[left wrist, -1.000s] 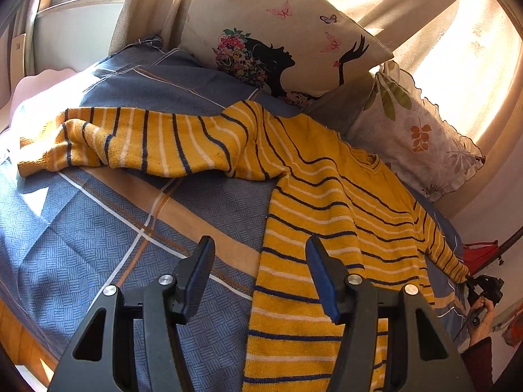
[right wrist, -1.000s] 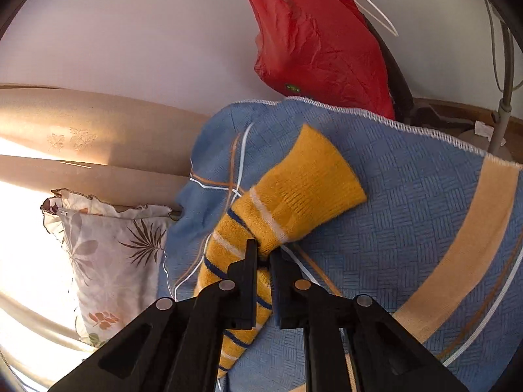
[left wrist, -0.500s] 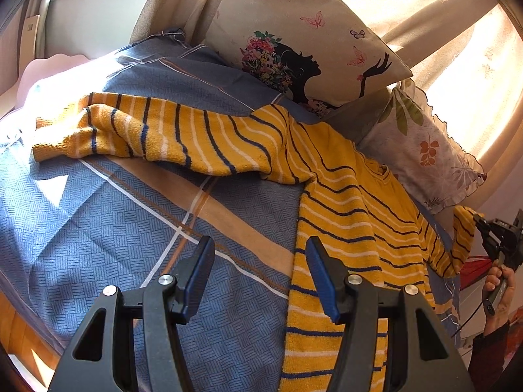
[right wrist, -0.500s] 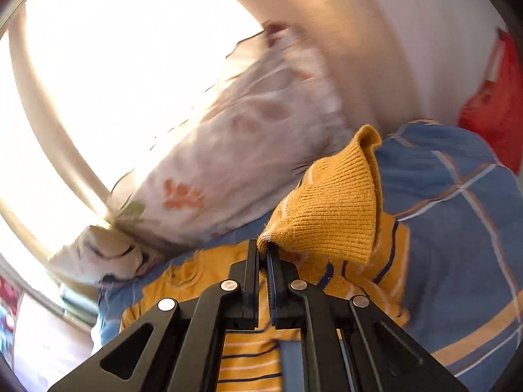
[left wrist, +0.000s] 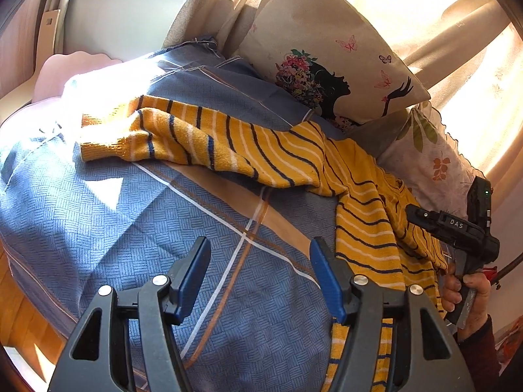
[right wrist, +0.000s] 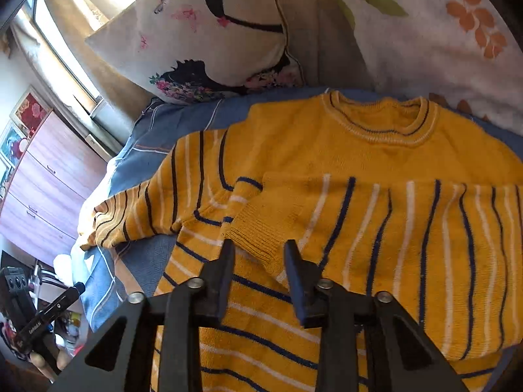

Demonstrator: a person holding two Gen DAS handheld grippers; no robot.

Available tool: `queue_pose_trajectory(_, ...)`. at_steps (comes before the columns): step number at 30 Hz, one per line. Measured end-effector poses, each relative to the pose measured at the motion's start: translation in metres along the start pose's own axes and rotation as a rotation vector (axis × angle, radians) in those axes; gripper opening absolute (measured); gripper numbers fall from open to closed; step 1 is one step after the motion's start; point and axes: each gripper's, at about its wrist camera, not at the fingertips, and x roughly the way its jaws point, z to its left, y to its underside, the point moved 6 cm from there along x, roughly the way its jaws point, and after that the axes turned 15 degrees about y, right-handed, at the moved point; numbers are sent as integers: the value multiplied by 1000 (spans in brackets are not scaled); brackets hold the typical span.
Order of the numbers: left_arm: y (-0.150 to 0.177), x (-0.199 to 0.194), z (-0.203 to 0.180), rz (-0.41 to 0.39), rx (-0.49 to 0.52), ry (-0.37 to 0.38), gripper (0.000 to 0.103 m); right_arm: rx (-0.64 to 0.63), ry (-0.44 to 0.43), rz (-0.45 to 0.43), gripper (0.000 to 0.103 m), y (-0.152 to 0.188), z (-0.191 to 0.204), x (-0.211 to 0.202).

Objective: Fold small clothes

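- Right gripper (right wrist: pixel 259 254): jaws parted, empty, over the folded sleeve cuff (right wrist: pixel 258 233) of the striped yellow sweater (right wrist: pixel 376 228).
- Left gripper (left wrist: pixel 260 272): jaws wide, empty; other sleeve (left wrist: pixel 196 140) outstretched at 11 o'clock.

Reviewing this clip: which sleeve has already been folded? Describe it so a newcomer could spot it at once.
On the blue checked bedspread lies a yellow striped sweater, neck toward the pillows. The folded sleeve lies across its chest, ribbed cuff just ahead of the open right claw. The other sleeve stretches out sideways onto the bedspread.
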Motion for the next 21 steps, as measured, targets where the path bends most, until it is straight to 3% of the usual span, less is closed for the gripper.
queue_pose_trajectory(1,0,3,1,5,-4,7,62,-14,38,-33,55,-6,-2,-6)
queue_pose_trajectory(4,3,13,1,30,-12,28,62,-130,143,-84,64,-11,7,-17)
queue_pose_trajectory(7,7,19,-3,47,-10,41,62,-271,203,-51,63,1,28,1)
queue_pose_trajectory(9,9,17,-4,46,-4,37,62,-381,338,-71,63,6,37,16)
queue_pose_trajectory(11,9,14,-2,41,-3,33,62,-437,421,-81,52,7,38,31)
queue_pose_trajectory(12,9,12,0,37,-6,31,62,-431,416,-68,18,6,37,37)
queue_pose_trajectory(13,8,10,2,33,-9,27,62,-407,411,-42,10,5,33,41)
queue_pose_trajectory(17,7,8,9,30,-20,10,62,-260,342,-101,10,-15,29,16)
queue_pose_trajectory(21,9,13,4,44,-22,15,62,-211,237,-164,10,-34,51,-8)
